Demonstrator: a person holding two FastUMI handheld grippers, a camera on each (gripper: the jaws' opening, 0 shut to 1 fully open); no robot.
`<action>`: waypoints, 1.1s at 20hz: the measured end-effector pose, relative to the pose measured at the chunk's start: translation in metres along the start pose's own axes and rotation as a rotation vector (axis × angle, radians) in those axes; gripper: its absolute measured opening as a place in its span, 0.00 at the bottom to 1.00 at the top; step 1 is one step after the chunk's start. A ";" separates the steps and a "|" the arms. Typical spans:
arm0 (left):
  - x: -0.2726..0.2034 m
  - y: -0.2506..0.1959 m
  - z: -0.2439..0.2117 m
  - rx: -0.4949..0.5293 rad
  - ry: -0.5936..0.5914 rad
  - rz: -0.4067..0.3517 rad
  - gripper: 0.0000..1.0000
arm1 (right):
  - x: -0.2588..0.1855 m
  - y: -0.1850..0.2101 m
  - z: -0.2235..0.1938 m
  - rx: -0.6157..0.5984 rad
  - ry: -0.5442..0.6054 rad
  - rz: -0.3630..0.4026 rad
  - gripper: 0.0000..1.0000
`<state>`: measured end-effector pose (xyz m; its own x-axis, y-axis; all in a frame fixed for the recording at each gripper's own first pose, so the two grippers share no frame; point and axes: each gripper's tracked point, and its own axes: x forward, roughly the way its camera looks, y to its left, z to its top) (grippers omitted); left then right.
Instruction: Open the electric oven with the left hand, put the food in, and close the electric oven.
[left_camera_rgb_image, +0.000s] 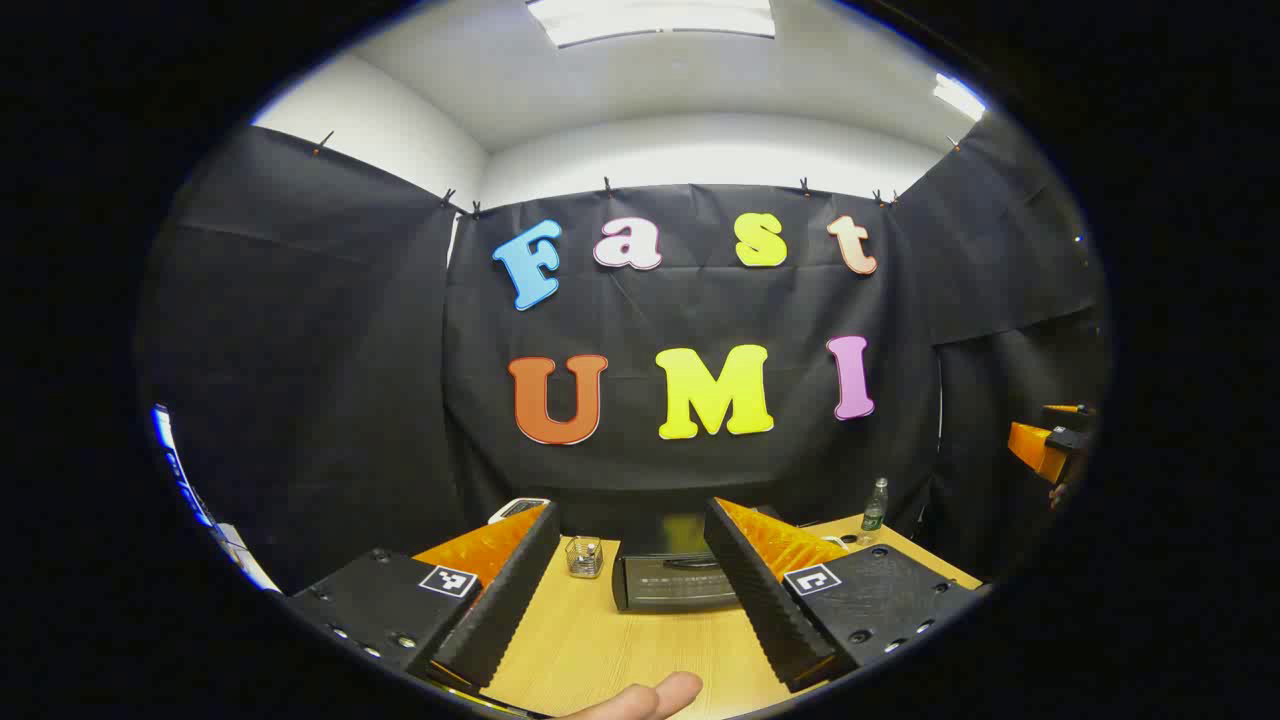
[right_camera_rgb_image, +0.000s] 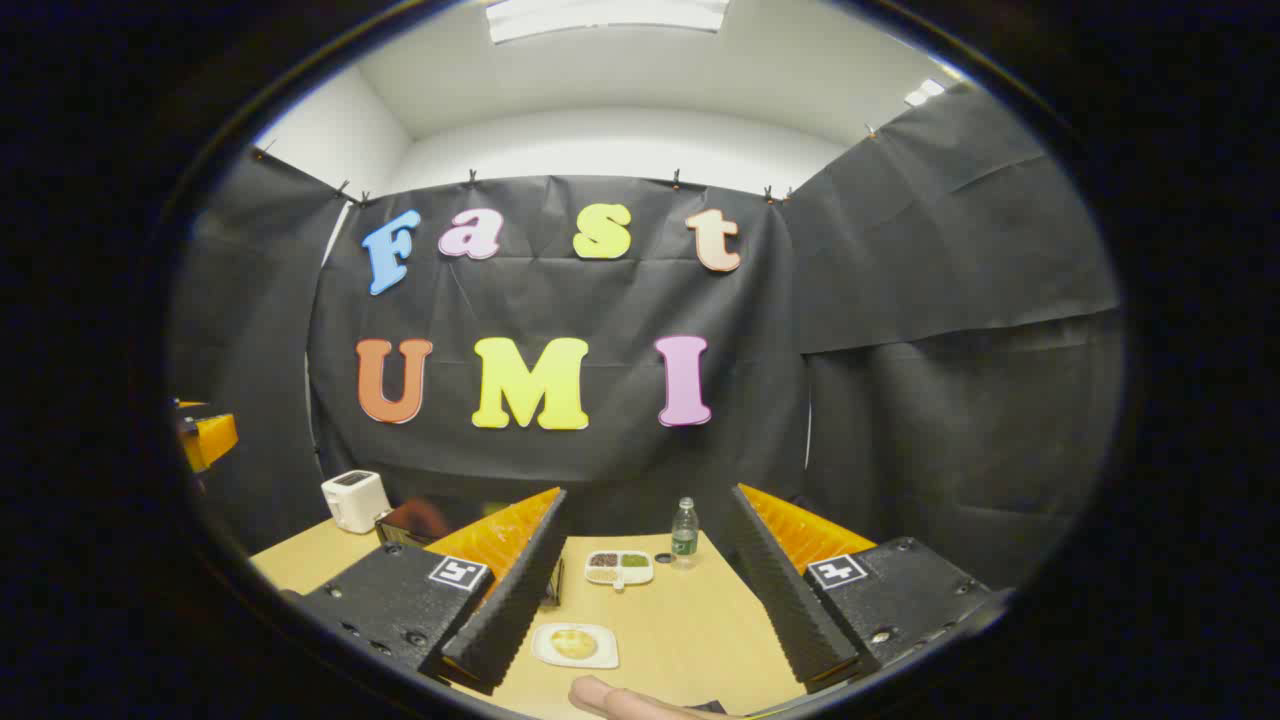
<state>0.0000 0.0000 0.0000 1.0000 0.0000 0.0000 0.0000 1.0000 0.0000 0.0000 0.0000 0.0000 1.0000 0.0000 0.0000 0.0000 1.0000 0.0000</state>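
Both grippers hung above the wooden counter (left_camera_rgb_image: 640, 650), and nothing was held. In the left gripper view, the left gripper (left_camera_rgb_image: 630, 590) had its 2 fingers spread wide with bare counter between them. Straight ahead, between the fingers and farther back, sat the electric oven (left_camera_rgb_image: 672, 580), dark, door shut, handle across the upper front. Just left of the oven stood a small clear glass holder (left_camera_rgb_image: 584, 556). A green-labelled bottle (left_camera_rgb_image: 875, 505) stood at the far right of the counter. A fingertip (left_camera_rgb_image: 655, 697) of the person's hand poked in at the near edge. At the far right edge of that view, a sliver of the right gripper (left_camera_rgb_image: 1045, 445) showed, too little to judge from there.

In the right gripper view, the right gripper (right_camera_rgb_image: 640, 590) was open as well, fingers well apart and empty. Near, between the fingers, lay a white plate (right_camera_rgb_image: 548, 650) with the food (right_camera_rgb_image: 574, 643) on it, a pale yellowish piece, possibly a pastry. Farther back sat a white divided tray (right_camera_rgb_image: 620, 567) with 4 compartments, and just right of it the bottle (right_camera_rgb_image: 684, 530) with a dark cap (right_camera_rgb_image: 663, 558) lying beside it. At the far left of the counter stood a white toaster (right_camera_rgb_image: 355, 500).
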 end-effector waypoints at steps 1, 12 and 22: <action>0.000 -0.002 -0.001 -0.003 0.000 -0.004 0.88 | 0.002 -0.001 -0.002 0.004 0.004 -0.002 0.96; 0.010 0.000 -0.002 -0.020 -0.001 -0.004 0.95 | 0.004 -0.009 0.003 0.006 -0.006 0.003 0.96; 0.072 -0.041 -0.018 -0.023 0.001 -0.103 0.95 | 0.015 -0.021 0.000 0.007 -0.022 -0.001 0.96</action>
<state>0.0722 -0.0411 -0.0180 0.9947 -0.1024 -0.0003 0.1024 0.9945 -0.0226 0.0153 -0.0212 -0.0004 0.9998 -0.0015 0.0218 0.0014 1.0000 0.0069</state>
